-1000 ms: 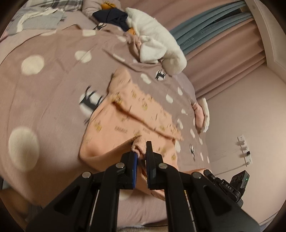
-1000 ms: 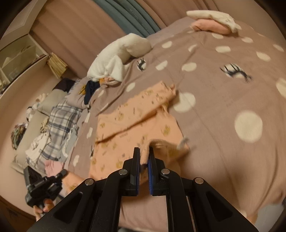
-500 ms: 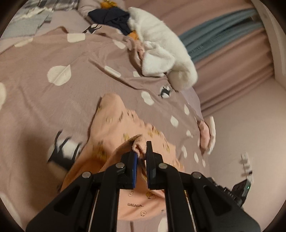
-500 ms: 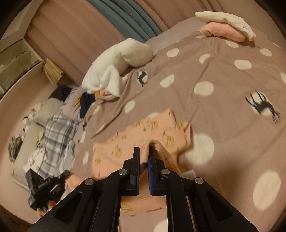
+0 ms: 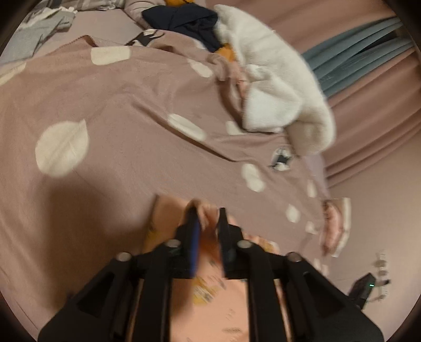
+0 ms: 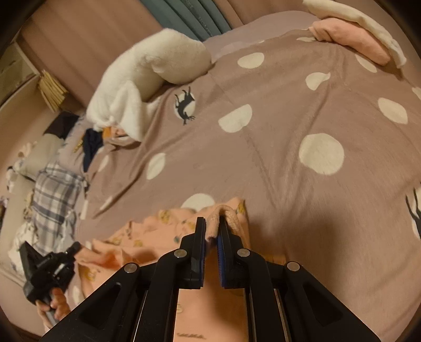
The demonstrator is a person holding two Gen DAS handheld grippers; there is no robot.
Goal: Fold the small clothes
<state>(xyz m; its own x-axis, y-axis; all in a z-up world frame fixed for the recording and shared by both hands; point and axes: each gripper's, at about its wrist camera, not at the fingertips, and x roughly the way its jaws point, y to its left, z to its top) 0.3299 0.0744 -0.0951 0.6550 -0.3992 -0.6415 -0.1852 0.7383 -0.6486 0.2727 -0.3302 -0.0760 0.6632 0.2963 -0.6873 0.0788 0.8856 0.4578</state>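
R gripper (image 6: 211,223) clamped tight on a fold of the peach top (image 6: 163,236), fabric bunched up betw. its pads and humped over the tips. L gripper (image 5: 208,215), seen blurred in its own view, has just been opening; jaws stand apart w/ a bit of the top's edge still betw. them, pads not pressing on it. Top lies on the blanket (image 6: 276,163) right under both grippers, its near part spread flat toward the cameras, printed w/ small yellow motifs. In the R view the person's hand (image 6: 54,302) holds the L gripper's handle at lower left. Farther back on the blanket: white fleece (image 6: 147,79) bundled up, dark navy garment (image 5: 184,18) next to it, plaid cloth (image 6: 52,192) off the blanket's edge. Folded pink-and-cream pile (image 6: 355,39) at the far corner. Curtains (image 5: 368,79) behind.
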